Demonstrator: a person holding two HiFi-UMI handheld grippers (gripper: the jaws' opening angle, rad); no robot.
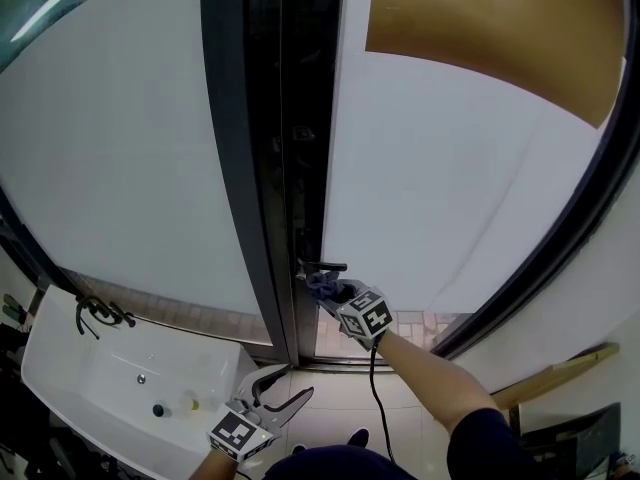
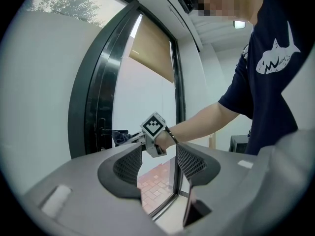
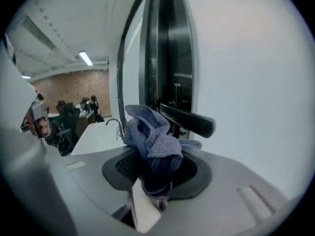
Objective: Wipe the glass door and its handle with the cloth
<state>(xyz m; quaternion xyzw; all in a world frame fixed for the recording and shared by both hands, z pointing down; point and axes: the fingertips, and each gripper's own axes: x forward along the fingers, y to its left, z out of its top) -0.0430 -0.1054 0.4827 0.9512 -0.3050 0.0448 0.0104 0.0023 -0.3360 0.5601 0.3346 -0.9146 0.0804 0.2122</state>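
Observation:
The glass door (image 1: 450,168) has a dark frame (image 1: 290,168) and a black lever handle (image 1: 325,266). My right gripper (image 1: 335,290) is shut on a bunched blue cloth (image 3: 152,141), which sits just under and against the black lever handle (image 3: 189,121). The blue cloth (image 1: 326,286) shows below the lever in the head view. My left gripper (image 1: 280,390) hangs low near the sink, open, with nothing between its jaws. In the left gripper view my left gripper (image 2: 157,163) looks toward the right gripper (image 2: 142,140) at the door.
A white sink (image 1: 70,368) with a dark tap (image 1: 95,313) stands at the lower left. A tan blind (image 1: 490,28) covers the upper right of the glass. Brick paving (image 1: 420,326) lies beyond the door's bottom. A wooden strip (image 1: 555,376) lies at the right.

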